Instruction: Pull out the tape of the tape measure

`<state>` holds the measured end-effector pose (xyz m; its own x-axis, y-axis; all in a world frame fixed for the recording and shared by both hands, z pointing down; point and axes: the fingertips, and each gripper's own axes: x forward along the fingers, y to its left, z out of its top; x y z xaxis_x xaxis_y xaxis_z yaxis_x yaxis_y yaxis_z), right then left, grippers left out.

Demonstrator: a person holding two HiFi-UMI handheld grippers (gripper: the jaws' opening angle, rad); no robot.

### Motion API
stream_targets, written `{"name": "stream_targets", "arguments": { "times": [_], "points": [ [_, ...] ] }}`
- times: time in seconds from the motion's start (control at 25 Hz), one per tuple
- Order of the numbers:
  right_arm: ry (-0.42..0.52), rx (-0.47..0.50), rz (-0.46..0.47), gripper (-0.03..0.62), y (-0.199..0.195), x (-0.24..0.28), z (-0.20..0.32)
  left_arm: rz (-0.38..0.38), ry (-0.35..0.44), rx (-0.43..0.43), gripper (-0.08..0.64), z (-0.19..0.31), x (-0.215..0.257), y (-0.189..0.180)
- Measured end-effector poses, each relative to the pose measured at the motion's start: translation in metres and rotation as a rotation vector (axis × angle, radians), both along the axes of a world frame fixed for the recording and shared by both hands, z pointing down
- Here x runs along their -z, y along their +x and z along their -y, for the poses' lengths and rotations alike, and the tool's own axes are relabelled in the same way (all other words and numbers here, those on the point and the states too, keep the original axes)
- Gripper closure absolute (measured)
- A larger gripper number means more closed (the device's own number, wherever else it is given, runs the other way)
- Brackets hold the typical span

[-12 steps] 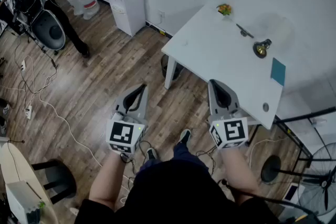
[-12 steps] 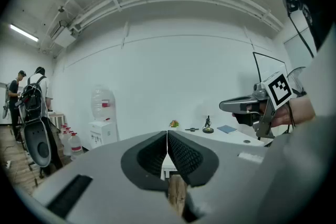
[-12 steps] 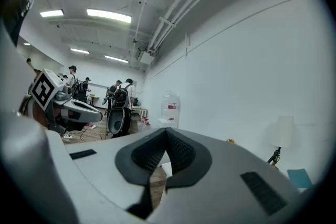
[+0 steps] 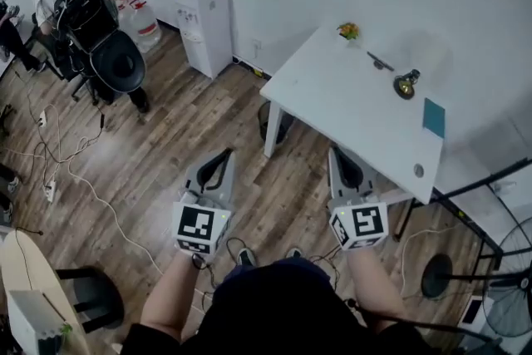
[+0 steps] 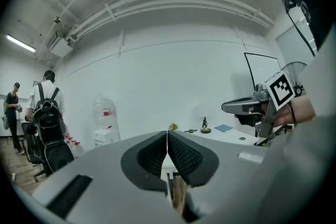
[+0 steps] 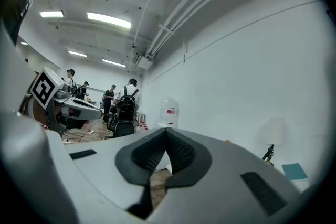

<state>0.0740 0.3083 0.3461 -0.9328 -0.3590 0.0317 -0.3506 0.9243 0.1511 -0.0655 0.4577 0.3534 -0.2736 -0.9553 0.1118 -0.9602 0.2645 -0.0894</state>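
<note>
Not begun: your left gripper (image 4: 224, 154) and right gripper (image 4: 337, 152), jaws pressed together on nothing, hover short of the white table (image 4: 332, 100). The probable tape measure (image 4: 406, 84), small and round, sits untouched at one o'clock.

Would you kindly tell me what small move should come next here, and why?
Probably step toward the white table: the left tongs and right tongs are both shut, empty and over the floor, short of the small round object on the tabletop.
</note>
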Motion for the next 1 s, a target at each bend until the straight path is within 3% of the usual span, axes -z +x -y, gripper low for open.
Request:
{"name": "stream_targets", "arguments": {
  "times": [0.28, 0.36, 0.44, 0.76, 1.0],
  "points": [
    [-0.016, 0.073, 0.068, 0.584, 0.040, 0.017, 0.010, 0.071, 0.021, 0.080, 0.539, 0.010, 0.032, 0.049],
    [-0.028, 0.087, 0.074, 0.476, 0.051, 0.018, 0.019, 0.091, 0.018, 0.102, 0.335, 0.018, 0.040, 0.061],
    [-0.036, 0.100, 0.087, 0.439, 0.063, 0.020, 0.030, 0.107, 0.010, 0.115, 0.296, 0.025, 0.044, 0.073],
    [-0.058, 0.165, 0.096, 0.465, 0.098, 0.015, 0.055, 0.125, -0.009, 0.150, 0.296, 0.041, 0.042, 0.116],
    [-0.098, 0.168, 0.072, 0.491, 0.093, -0.007, 0.071, 0.093, -0.050, 0.158, 0.298, 0.055, 0.022, 0.112]
  ]
}}
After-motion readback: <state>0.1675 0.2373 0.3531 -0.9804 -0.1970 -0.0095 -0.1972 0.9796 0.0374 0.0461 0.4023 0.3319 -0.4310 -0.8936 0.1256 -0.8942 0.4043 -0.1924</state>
